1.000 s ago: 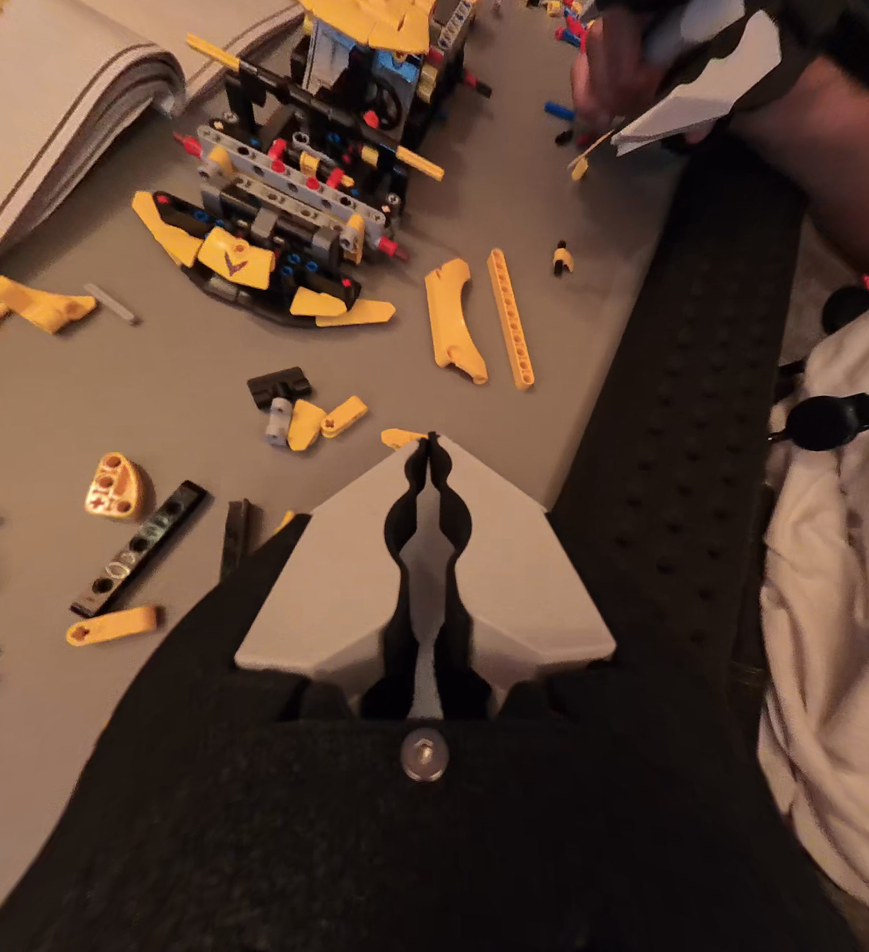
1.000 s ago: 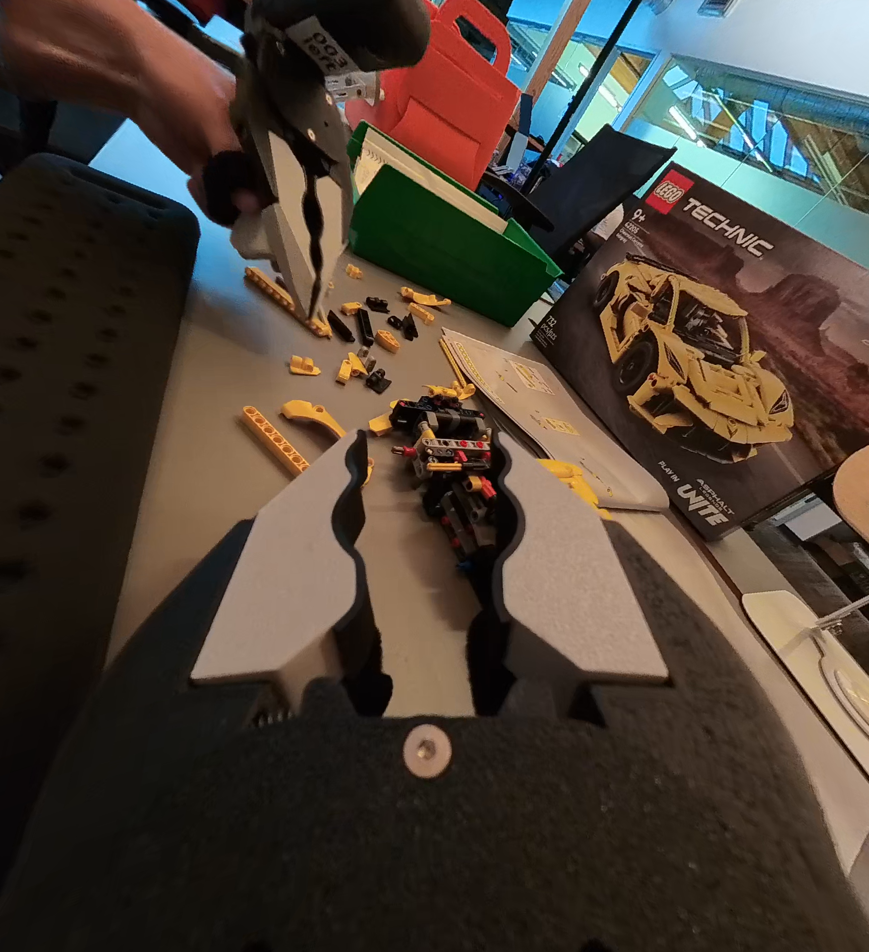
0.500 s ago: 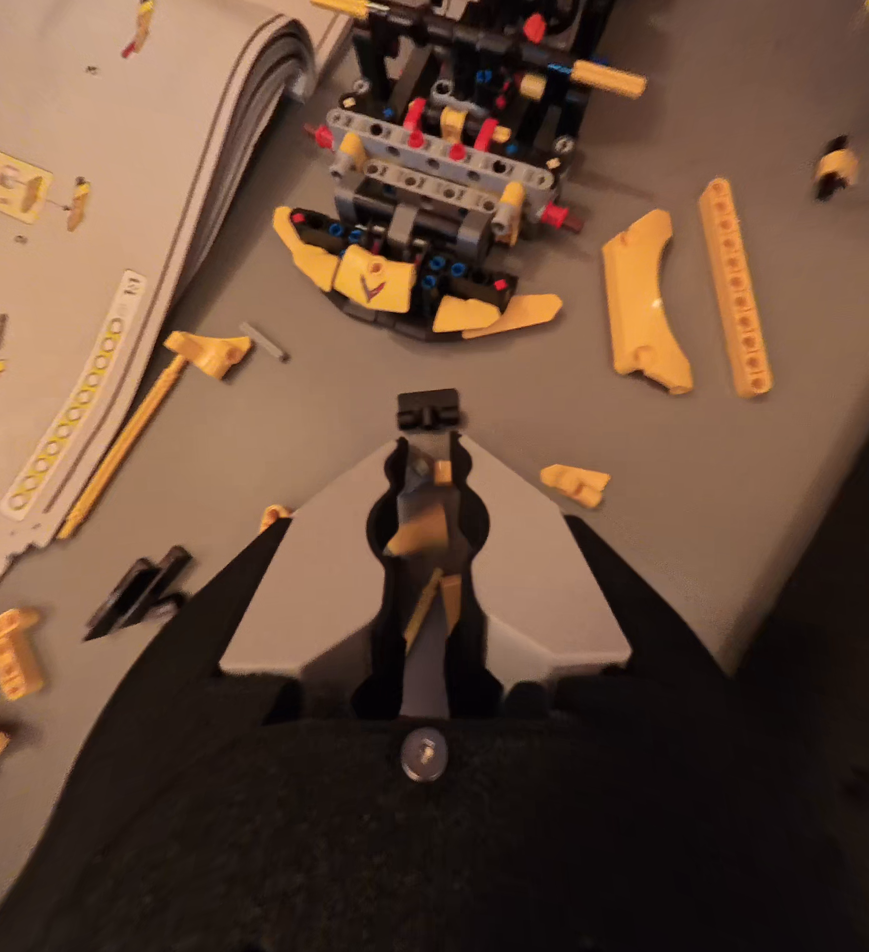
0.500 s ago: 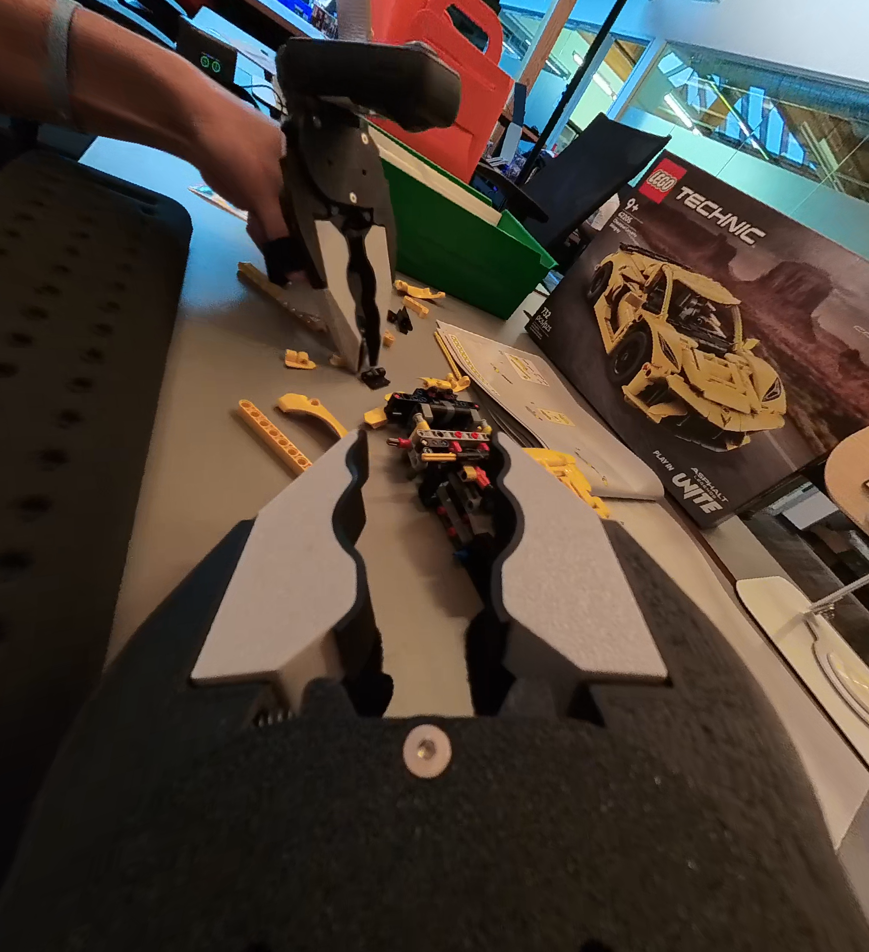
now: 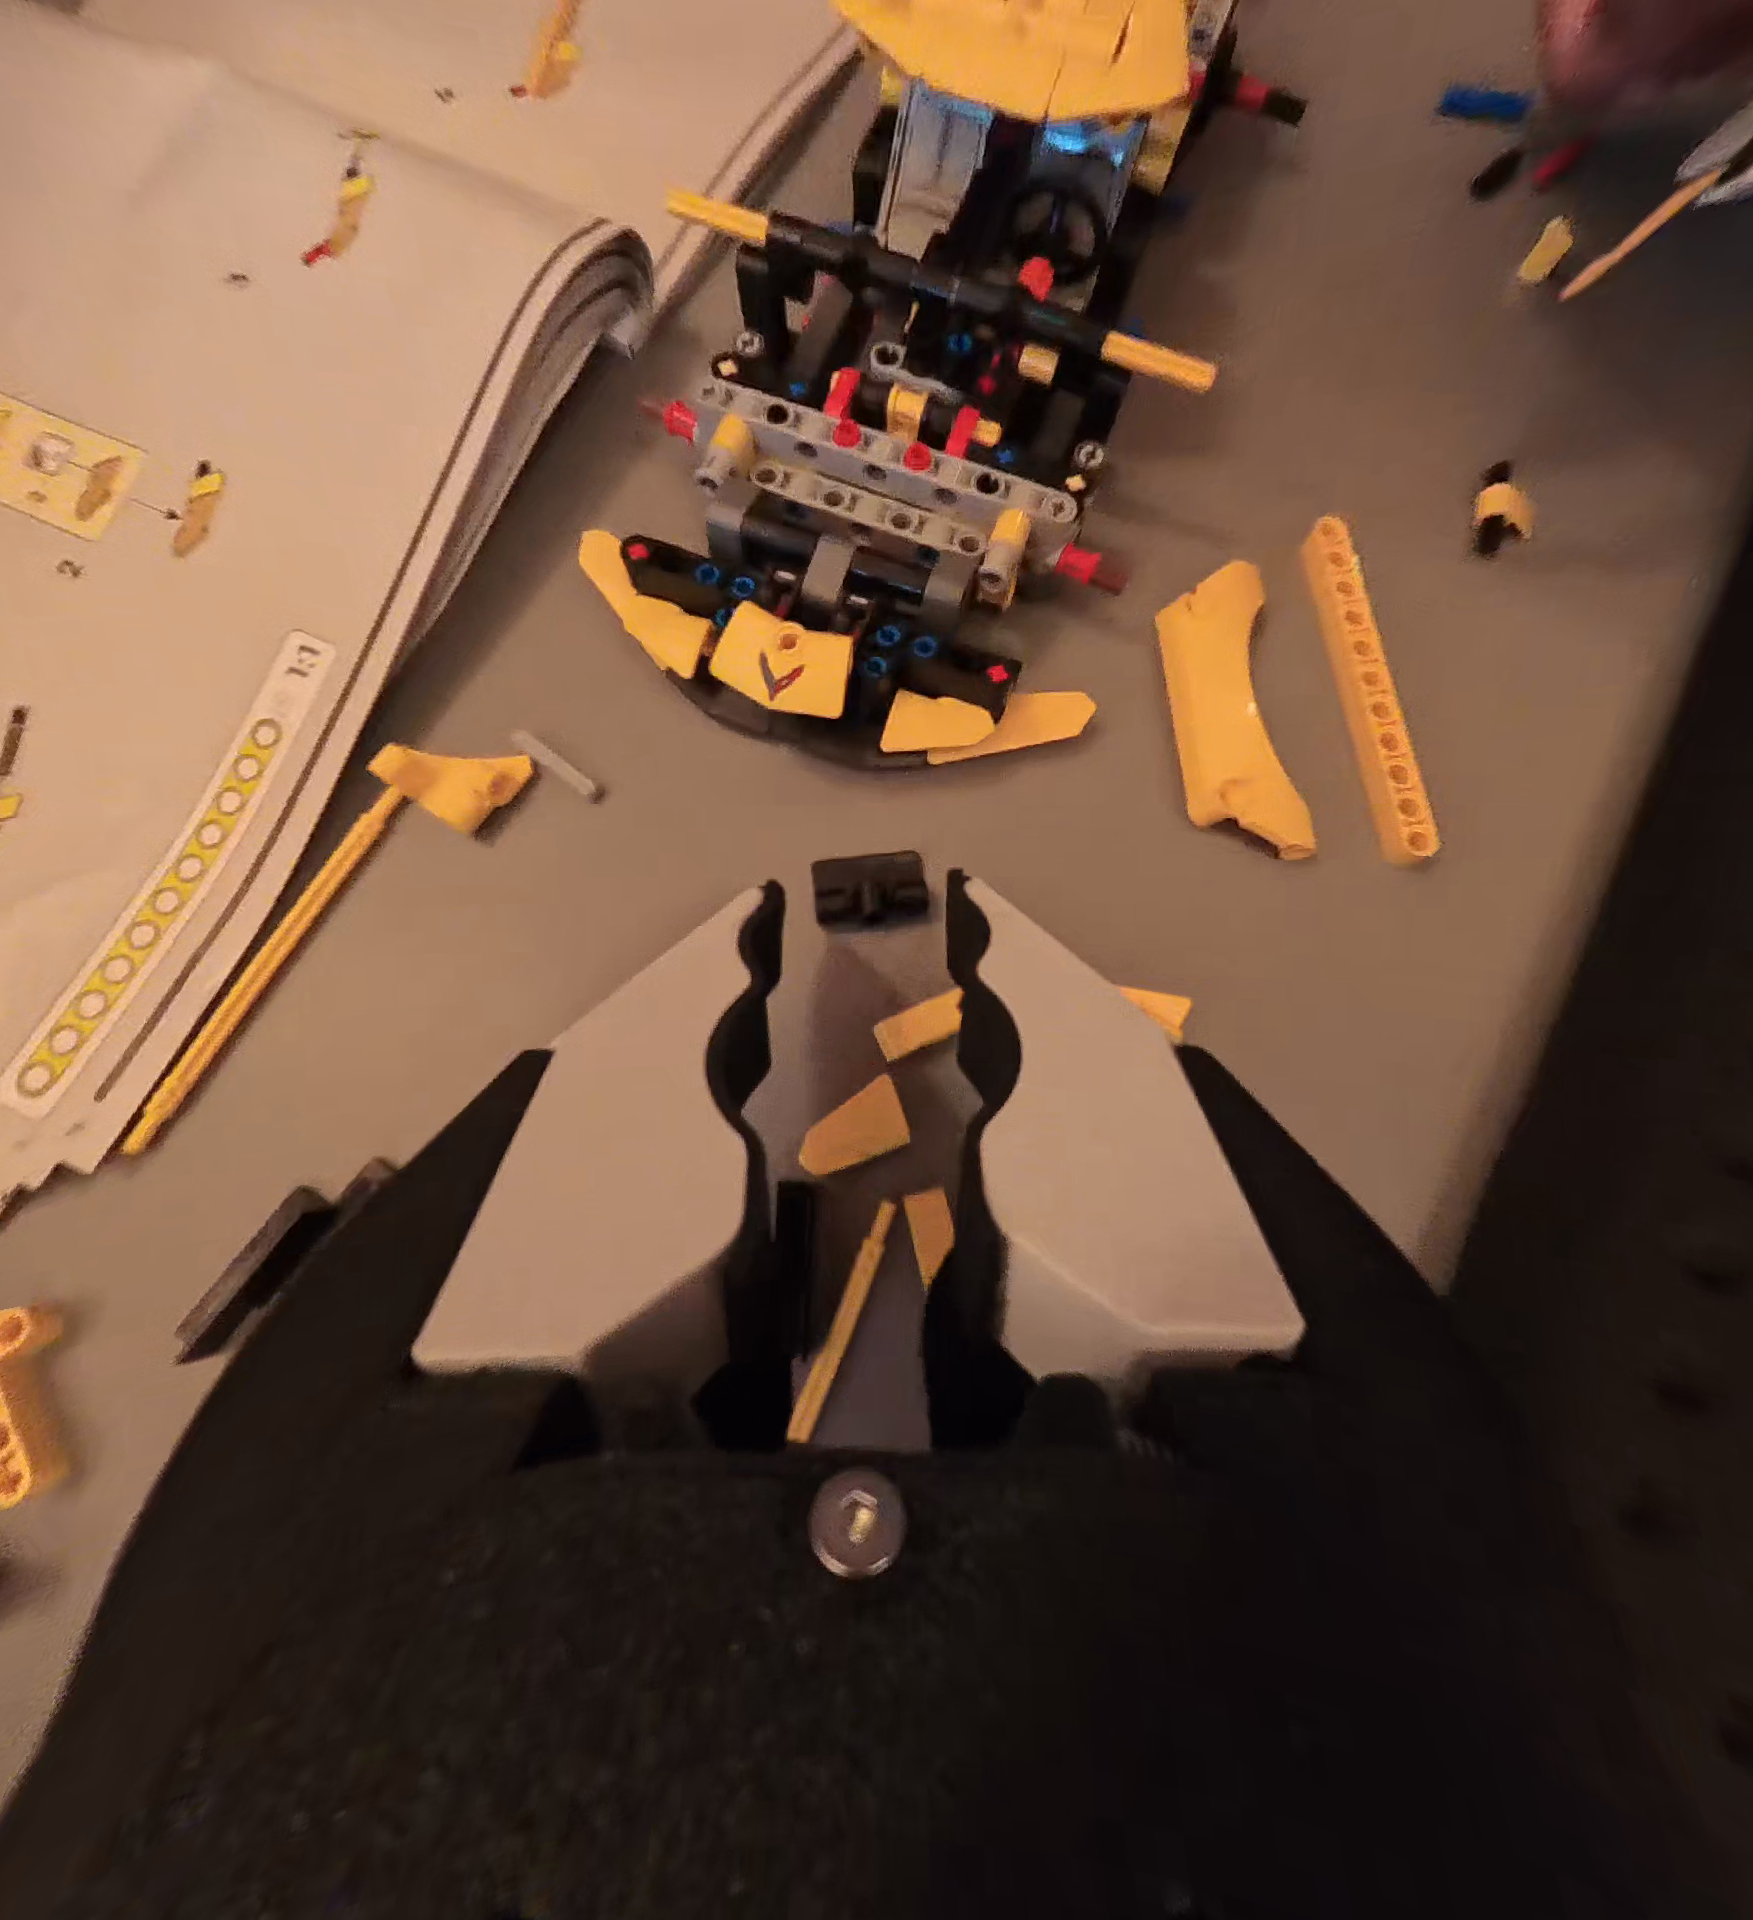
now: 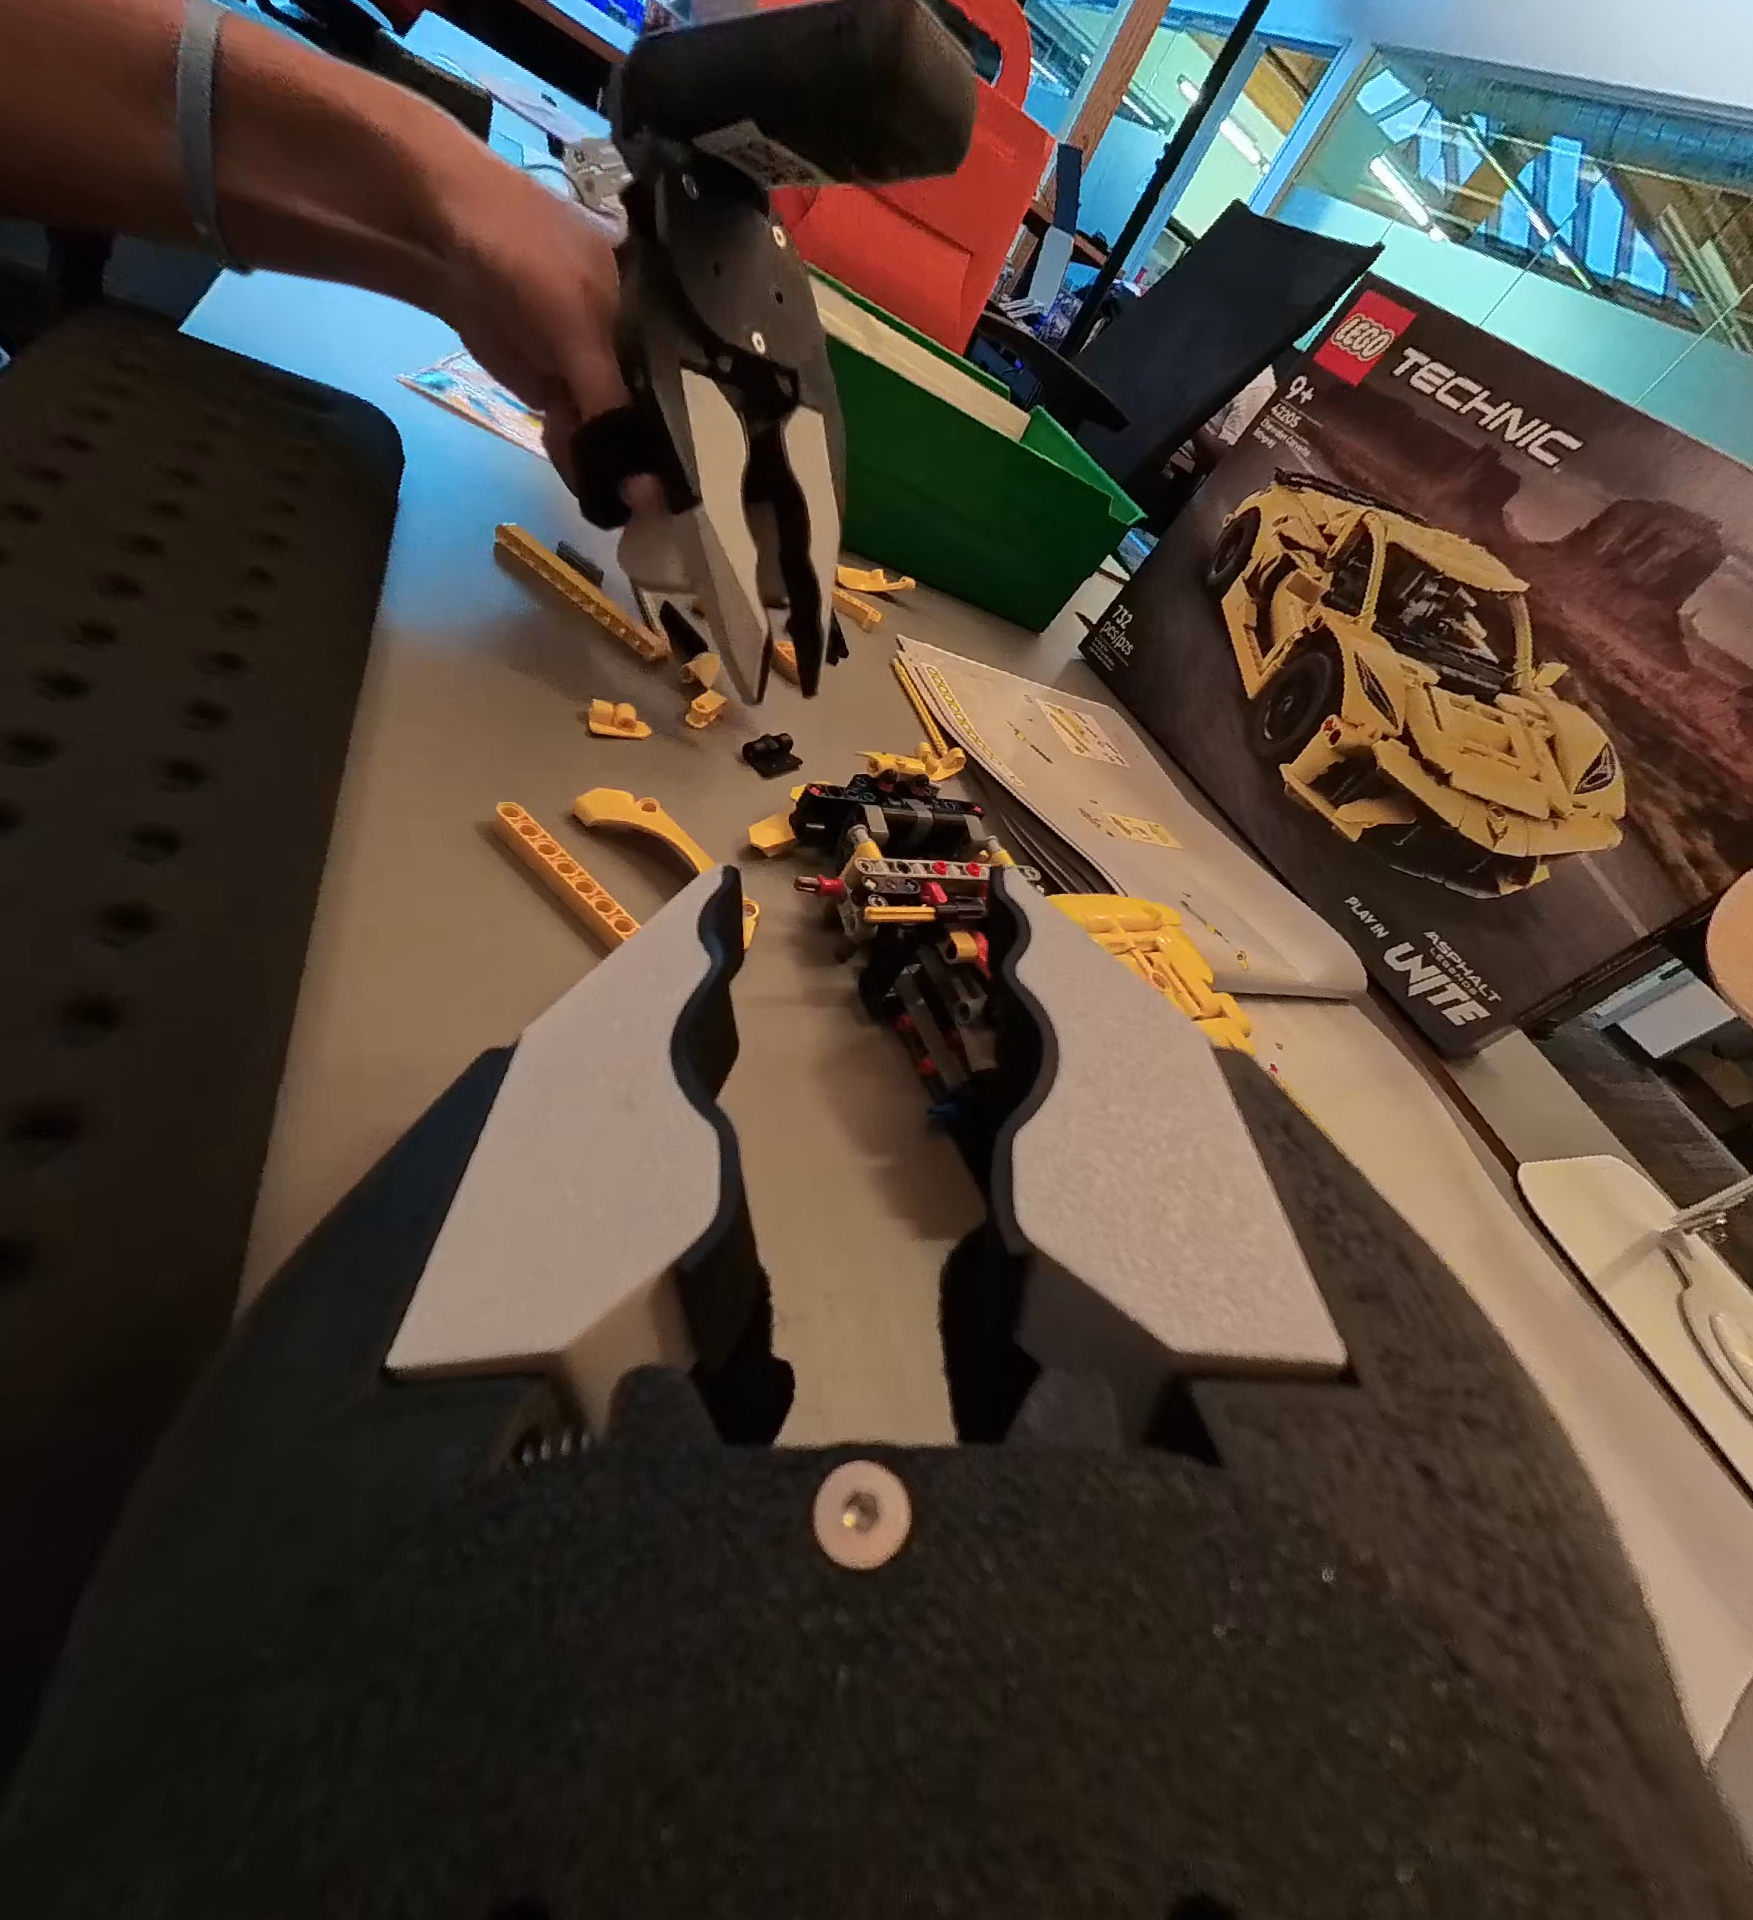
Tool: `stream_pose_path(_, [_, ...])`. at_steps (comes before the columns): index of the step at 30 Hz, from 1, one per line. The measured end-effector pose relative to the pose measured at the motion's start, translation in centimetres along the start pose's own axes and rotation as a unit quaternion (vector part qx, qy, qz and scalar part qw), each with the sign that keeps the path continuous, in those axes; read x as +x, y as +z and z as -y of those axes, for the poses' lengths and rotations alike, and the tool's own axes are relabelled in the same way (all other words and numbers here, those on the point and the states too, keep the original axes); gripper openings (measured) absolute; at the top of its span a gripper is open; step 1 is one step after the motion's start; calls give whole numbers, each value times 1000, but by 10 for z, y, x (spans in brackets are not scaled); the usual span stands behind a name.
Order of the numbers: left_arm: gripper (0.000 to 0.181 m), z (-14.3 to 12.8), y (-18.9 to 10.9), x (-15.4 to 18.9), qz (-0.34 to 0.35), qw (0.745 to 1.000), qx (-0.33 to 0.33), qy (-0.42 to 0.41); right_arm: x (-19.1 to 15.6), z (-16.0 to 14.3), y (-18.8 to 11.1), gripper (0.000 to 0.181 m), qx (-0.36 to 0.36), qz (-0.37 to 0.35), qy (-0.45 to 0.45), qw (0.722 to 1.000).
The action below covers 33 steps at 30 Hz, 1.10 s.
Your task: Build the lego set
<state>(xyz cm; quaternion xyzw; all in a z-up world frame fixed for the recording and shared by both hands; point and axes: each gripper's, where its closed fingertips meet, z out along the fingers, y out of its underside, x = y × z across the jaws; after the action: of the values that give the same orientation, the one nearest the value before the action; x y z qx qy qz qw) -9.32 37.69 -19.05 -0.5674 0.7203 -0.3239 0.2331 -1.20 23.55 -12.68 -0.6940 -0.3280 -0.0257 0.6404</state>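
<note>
The partly built yellow and black car (image 5: 893, 499) stands on the grey table, its nose toward my left gripper (image 5: 861, 904). That gripper is open and empty and hovers above the table. A small black piece (image 5: 867, 888) lies just past its fingertips, and small yellow pieces (image 5: 856, 1127) lie below between the fingers. In the right wrist view the left gripper (image 6: 778, 675) hangs over loose parts near the black piece (image 6: 773, 750). My right gripper (image 6: 864, 883) is open and empty, low, with the car's rear (image 6: 913, 904) between its tips.
An open instruction booklet (image 5: 228, 416) lies left of the car. A yellow curved panel (image 5: 1225, 717) and long beam (image 5: 1371, 686) lie to its right. A set box (image 6: 1474, 675), a green bin (image 6: 955, 488) and a black perforated mat (image 6: 124, 727) border the table. About 20 cm separates my left fingertips from my right.
My left gripper has opened from shut and moved along the table to face the car's nose, over the black piece. My right gripper has stayed open and almost still.
</note>
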Motion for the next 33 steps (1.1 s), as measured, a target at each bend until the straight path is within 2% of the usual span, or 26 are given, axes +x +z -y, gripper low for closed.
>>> stream_pose_path(4, [34,-8,20,6,-18,999,-40,-9,0,-2,-1,46,-3,-1,1,1000])
stream_pose_path(5, [27,-8,21,4,-9,999,-40,-10,0,-2,-1,45,-3,-1,3,1000])
stream_pose_path(8, [24,-12,17,-10,17,999,-49,-4,2,-2,-2,45,-2,-2,5,1000])
stream_pose_path(11, [24,-20,2,-44,75,995,-61,-3,0,-1,-1,45,-1,2,6,1000])
stream_pose_path(15, [24,-23,-5,-66,67,996,-52,-41,-3,-1,0,45,-3,10,5,1000])
stream_pose_path(19, [26,-25,-2,-71,60,995,-51,-53,-3,-2,0,45,-5,9,8,1000])
stream_pose_path(22, [32,-10,-11,-53,26,997,-18,-66,-1,-4,-2,45,-6,5,10,1000])
stream_pose_path(24, [32,-2,-18,-20,-24,999,-3,-21,-1,-4,-2,45,-7,5,11,1000])
stream_pose_path(27, [32,-25,-12,5,-34,994,-70,74,-2,-4,-1,45,-6,10,14,1000])
stream_pose_path(30, [31,-29,-3,16,-74,992,-78,68,-5,-4,1,45,-7,17,14,1000])
stream_pose_path(32, [10,-29,0,14,-81,991,-84,63,-5,-6,1,45,-11,18,13,1000])
stream_pose_path(33, [8,-27,0,6,-61,992,-82,72,-5,-7,1,44,-12,17,14,1000])
